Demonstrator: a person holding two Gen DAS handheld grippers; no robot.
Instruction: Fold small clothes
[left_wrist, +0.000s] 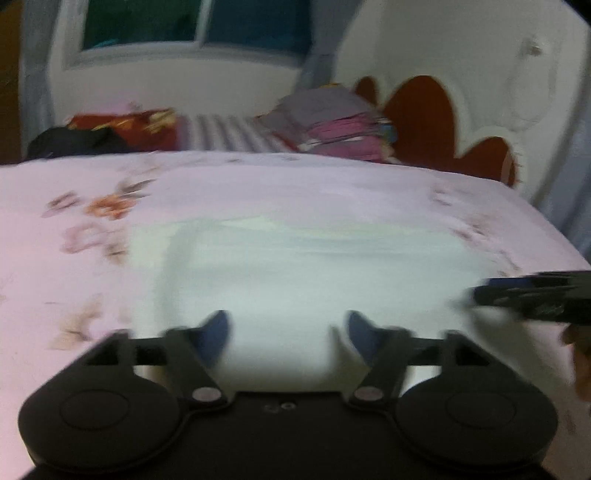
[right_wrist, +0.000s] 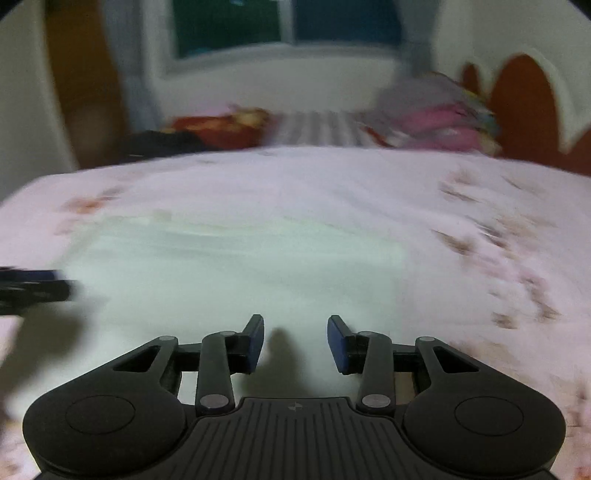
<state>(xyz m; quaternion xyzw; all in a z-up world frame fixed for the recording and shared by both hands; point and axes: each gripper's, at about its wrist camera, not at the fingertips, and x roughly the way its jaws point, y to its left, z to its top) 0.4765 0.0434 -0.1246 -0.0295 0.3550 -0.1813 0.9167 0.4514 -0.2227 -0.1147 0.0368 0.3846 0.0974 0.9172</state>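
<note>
You are holding both tongs spread and empty, the left tongs wider than the right tongs, over the pale garment lying flat on the floral bed. It is looking partly folded; folded clothes are piling beyond, dark ones waiting.

Both wrist views: dim indoor light, heavy motion blur beyond each gripper, fisheye bending at dark corners. Right gripper sharpest, casting soft shadows ahead onto the pale garment.
</note>
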